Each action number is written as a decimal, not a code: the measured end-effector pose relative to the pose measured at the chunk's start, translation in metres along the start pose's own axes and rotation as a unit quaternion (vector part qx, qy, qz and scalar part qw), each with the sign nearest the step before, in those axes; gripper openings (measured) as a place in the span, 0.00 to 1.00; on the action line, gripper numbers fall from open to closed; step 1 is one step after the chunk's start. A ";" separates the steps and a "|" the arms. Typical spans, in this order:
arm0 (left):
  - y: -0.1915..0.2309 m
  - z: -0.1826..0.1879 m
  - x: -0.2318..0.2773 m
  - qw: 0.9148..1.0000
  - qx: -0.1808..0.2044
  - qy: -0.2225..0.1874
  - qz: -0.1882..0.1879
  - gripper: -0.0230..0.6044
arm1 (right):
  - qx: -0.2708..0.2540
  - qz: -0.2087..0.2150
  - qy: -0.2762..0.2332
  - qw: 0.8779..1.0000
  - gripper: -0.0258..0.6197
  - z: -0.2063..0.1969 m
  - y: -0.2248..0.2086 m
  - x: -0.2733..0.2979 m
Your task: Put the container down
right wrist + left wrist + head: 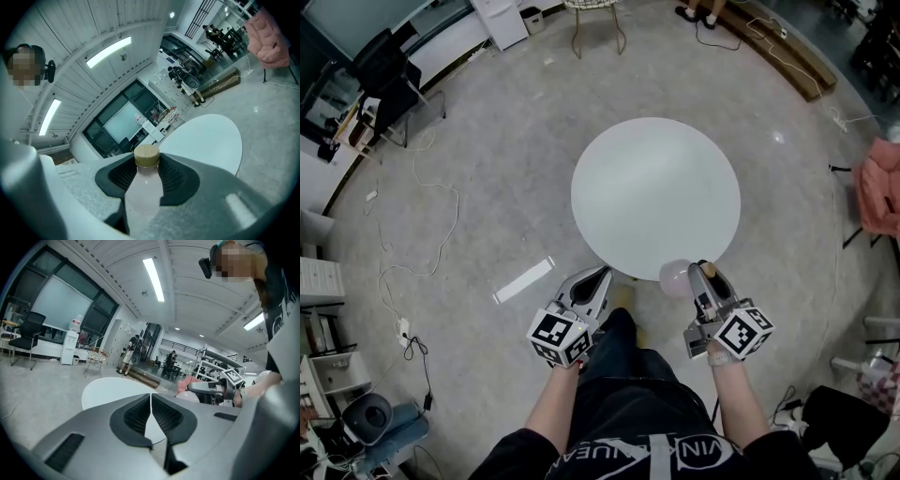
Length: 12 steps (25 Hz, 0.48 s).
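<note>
Left gripper (pixel 598 277) is low, short of the round white surface (pixel 656 187), its fingers (pixel 136 417) pressed together with nothing between them. Right gripper (pixel 705 277) — fingers (pixel 177 180) part-open, clamped on the neck of the pale container (pixel 677 278) just under its tan cap (pixel 146 156). Container is held at the near rim of the surface — whether it touches, can't tell.

White table (pixel 656 197), pale pink container (pixel 143 192), tan cap (pixel 146 156)

The left claw (pixel 604 273) and right claw (pixel 705 269) are grey with black ribbed pads (pixel 135 416) and marker cubes (pixel 559 336) (black-and-white); lettered shirt (pixel 623 448).
</note>
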<state>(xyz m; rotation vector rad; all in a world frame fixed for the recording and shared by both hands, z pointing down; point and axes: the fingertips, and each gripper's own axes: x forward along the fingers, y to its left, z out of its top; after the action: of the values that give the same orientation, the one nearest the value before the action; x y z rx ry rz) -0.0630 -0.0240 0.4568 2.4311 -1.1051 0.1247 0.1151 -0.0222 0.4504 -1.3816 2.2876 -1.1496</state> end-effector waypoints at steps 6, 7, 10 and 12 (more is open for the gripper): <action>0.015 0.006 0.029 1.000 -0.004 0.007 -0.014 0.06 | 0.005 -0.011 0.000 1.000 0.25 0.008 -0.015 0.020; 0.019 0.005 0.032 1.000 -0.005 0.008 -0.015 0.06 | 0.005 -0.013 0.002 1.000 0.25 0.006 -0.017 0.024; 0.030 0.004 0.042 1.000 -0.010 0.013 -0.019 0.06 | 0.004 -0.018 0.010 1.000 0.25 0.003 -0.022 0.036; 0.035 0.002 0.049 1.000 -0.011 0.018 -0.023 0.06 | 0.004 -0.021 0.013 1.000 0.25 0.002 -0.026 0.044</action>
<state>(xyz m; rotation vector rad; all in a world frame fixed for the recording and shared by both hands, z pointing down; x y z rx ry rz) -0.0560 -0.0790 0.4810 2.4225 -1.0285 0.1406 0.1096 -0.0654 0.4761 -1.4257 2.2808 -1.1946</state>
